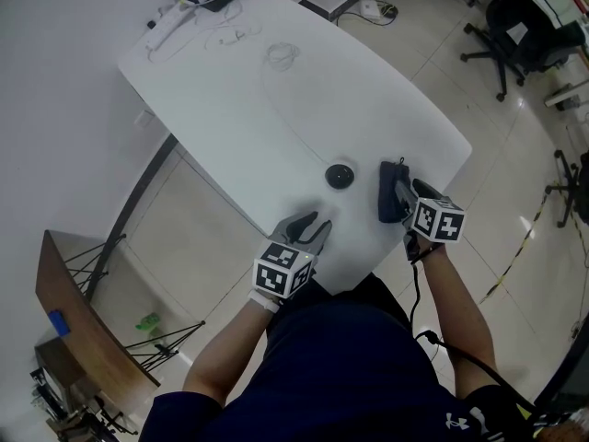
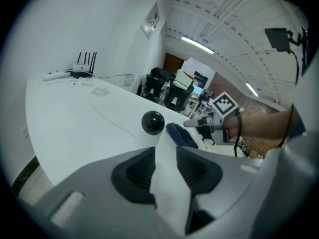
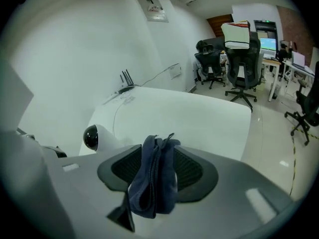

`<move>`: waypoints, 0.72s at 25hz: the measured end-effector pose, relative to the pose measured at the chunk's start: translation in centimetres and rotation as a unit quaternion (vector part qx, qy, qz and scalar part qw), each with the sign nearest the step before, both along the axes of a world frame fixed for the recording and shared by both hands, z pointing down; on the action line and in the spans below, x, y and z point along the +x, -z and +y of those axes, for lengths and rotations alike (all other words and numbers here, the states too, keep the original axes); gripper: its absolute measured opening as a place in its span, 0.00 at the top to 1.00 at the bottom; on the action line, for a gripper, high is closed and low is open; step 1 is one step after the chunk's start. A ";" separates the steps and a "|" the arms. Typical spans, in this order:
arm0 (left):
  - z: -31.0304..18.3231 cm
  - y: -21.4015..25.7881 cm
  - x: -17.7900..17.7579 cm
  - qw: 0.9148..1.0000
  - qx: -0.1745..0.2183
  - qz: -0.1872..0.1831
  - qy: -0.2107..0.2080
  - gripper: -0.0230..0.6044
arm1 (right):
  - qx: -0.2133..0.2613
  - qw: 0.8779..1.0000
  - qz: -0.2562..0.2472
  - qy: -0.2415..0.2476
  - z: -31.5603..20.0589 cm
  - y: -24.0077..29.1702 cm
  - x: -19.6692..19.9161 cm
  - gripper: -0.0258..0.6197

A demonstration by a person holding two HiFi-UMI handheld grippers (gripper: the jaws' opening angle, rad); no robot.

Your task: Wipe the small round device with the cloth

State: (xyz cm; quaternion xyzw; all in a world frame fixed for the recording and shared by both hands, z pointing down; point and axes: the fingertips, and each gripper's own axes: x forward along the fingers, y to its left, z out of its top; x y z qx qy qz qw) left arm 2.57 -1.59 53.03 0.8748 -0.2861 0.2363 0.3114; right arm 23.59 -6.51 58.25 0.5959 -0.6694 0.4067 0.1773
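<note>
Head view: white table (image 1: pixel 276 99); small round device (image 1: pixel 340 176), black, near the front edge; dark cloth (image 1: pixel 386 190) just right of it, apart from it, at the right gripper (image 1: pixel 403 195); left gripper (image 1: pixel 313 231) nearer the person, over bare tabletop. Left gripper view: left gripper (image 2: pixel 167 159), pads partly apart, only tabletop between them; device (image 2: pixel 152 122) ahead, cloth (image 2: pixel 180 134) beside it. Right gripper view: right gripper (image 3: pixel 157 169), pads spread wide, blue cloth (image 3: pixel 152 183) bunched loosely in the gap; device (image 3: pixel 90 137) to the left on the table; office chairs (image 3: pixel 241 78) beyond.
</note>
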 end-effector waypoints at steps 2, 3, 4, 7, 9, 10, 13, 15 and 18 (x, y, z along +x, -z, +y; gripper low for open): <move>0.1 0.2 0.2 1.000 0.003 0.002 -0.003 0.75 | 0.017 1.000 -0.001 -0.015 -0.1 1.4 0.8 0.65; 0.1 0.4 0.3 1.000 0.004 0.003 -0.004 0.75 | 0.030 0.999 -0.003 -0.022 -0.2 2.3 1.0 0.69; 0.1 0.6 0.3 1.000 0.006 0.005 -0.005 0.75 | 0.045 0.999 -0.007 -0.028 -0.2 3.3 1.1 0.73; -0.1 1.2 0.5 1.000 0.012 0.010 -0.004 0.76 | 0.094 0.995 -0.034 -0.017 0.0 6.4 -0.3 0.90; -0.2 1.7 0.7 1.000 0.018 0.015 -0.004 0.77 | 0.123 0.991 -0.046 0.004 0.5 8.3 -1.8 0.92; -0.2 2.0 0.7 1.000 0.021 0.017 -0.004 0.77 | 0.136 0.989 -0.050 0.015 0.8 9.2 -2.7 0.93; -0.4 2.6 0.9 0.999 0.029 0.024 -0.002 0.77 | 0.167 0.984 -0.052 0.046 1.8 11.3 -5.1 0.93; -0.5 2.7 0.9 0.999 0.032 0.025 -0.001 0.78 | 0.181 0.980 -0.043 0.066 2.4 12.1 -6.5 0.93; -0.5 2.8 0.7 0.999 0.033 0.026 -0.001 0.78 | 0.193 0.977 -0.029 0.085 3.1 12.6 -8.0 0.93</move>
